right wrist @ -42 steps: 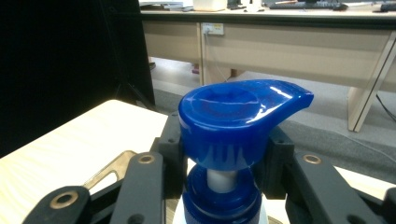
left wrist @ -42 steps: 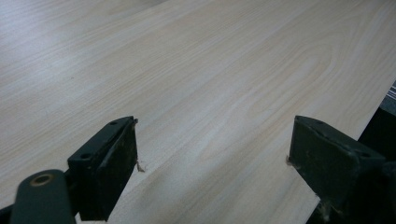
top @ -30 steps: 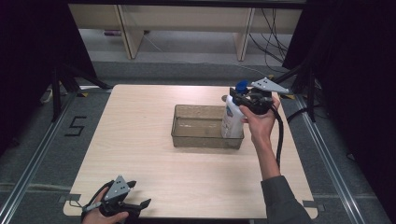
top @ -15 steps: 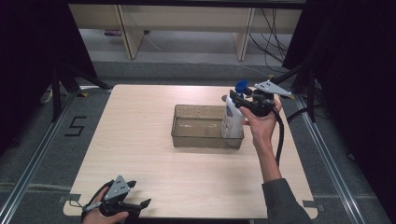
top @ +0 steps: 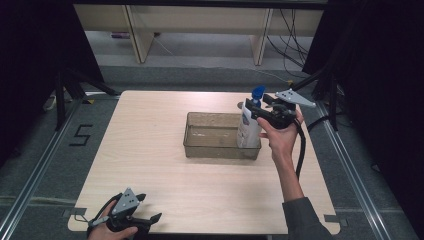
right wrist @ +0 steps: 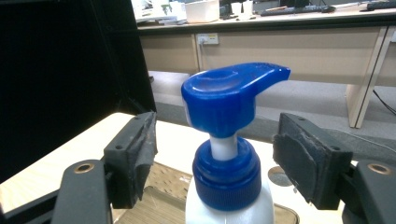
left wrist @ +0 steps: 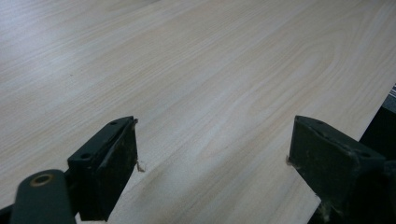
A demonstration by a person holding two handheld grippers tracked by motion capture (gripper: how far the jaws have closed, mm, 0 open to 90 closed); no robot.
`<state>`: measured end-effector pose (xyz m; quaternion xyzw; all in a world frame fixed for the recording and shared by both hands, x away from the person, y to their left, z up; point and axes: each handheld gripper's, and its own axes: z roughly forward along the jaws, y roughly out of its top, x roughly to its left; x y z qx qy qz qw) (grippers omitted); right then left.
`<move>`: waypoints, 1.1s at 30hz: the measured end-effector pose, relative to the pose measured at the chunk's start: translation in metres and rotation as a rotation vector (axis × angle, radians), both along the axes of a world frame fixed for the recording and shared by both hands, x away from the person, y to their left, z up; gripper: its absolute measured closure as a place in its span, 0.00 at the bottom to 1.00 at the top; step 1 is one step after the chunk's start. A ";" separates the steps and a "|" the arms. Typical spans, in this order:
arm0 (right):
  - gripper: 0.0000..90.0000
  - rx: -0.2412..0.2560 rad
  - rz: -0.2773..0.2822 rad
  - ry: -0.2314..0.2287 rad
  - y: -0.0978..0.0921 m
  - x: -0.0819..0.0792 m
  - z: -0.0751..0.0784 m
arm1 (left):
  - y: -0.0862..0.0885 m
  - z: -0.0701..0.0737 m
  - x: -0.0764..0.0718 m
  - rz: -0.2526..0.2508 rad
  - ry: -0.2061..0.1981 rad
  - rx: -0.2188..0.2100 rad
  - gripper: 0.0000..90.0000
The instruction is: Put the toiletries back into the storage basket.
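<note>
— Surface and room?
— Pale wooden table (top: 165, 165) on grey floor; dark curtains at both sides, light shelving legs behind.
— Counts?
— One clear tray (top: 200, 148) mid-table. One white pump bottle (top: 248, 127), blue-capped, standing upright in its right end. Two grippers.
— Jaws?
— Right gripper (right wrist: 215, 164): spread apart either side of the blue collar, not touching. Left gripper (left wrist: 212, 156): wide open over bare wood at the near edge, holding nothing.

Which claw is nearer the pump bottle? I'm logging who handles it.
Right. The right claw straddles the pump bottle at its blue collar, jaws open. The left claw rests at the table's near-left edge, far off.
</note>
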<state>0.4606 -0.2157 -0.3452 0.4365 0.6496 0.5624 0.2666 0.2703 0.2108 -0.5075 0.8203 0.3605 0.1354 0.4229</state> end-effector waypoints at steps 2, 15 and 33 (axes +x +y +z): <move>0.33 0.001 -0.003 0.002 -0.001 -0.001 -0.001 | 0.000 0.000 0.000 0.000 -0.001 0.000 0.17; 0.33 0.003 -0.015 -0.027 -0.008 -0.017 -0.001 | 0.002 0.001 0.001 -0.009 -0.003 0.034 0.17; 0.32 0.037 -0.032 -0.036 -0.017 -0.036 -0.010 | 0.003 0.001 0.001 -0.010 -0.004 0.037 0.17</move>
